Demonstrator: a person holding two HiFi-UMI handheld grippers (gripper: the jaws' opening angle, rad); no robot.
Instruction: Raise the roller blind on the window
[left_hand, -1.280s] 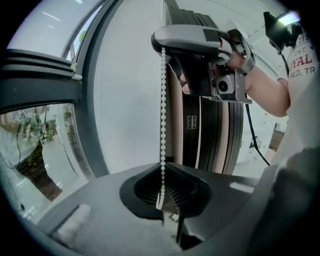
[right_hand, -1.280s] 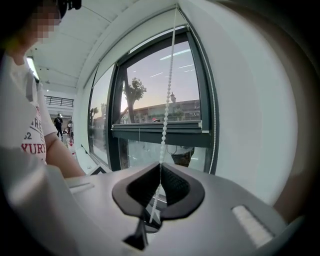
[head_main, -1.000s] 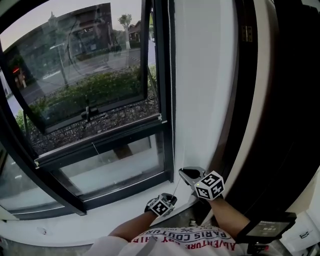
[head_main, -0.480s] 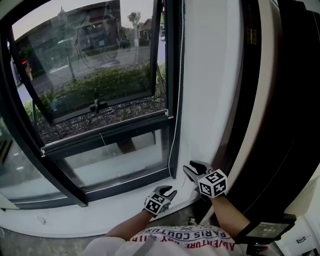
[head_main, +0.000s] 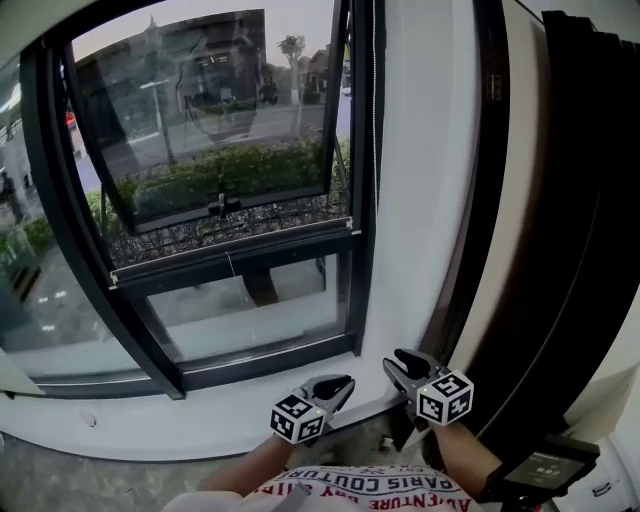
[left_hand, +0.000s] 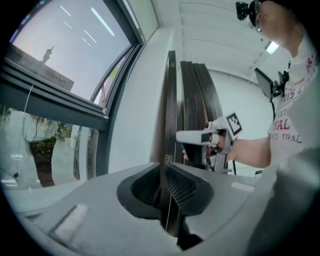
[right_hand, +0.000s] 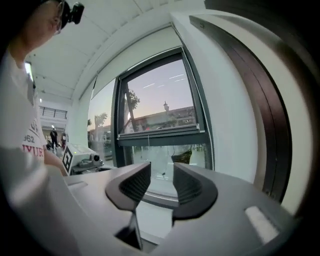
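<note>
Both claws quit the cord empty, left claw closing, right claw opening.

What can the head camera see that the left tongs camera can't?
Only the head view shows the white ledge under the window and the marker cube on the left tongs. Only the left gripper view shows the ceiling and those tongs' jaws close up: slightly apart, empty, having just been closing. Both show the window, the dark curtain and the right tongs, whose empty jaws have just been opening.
</note>
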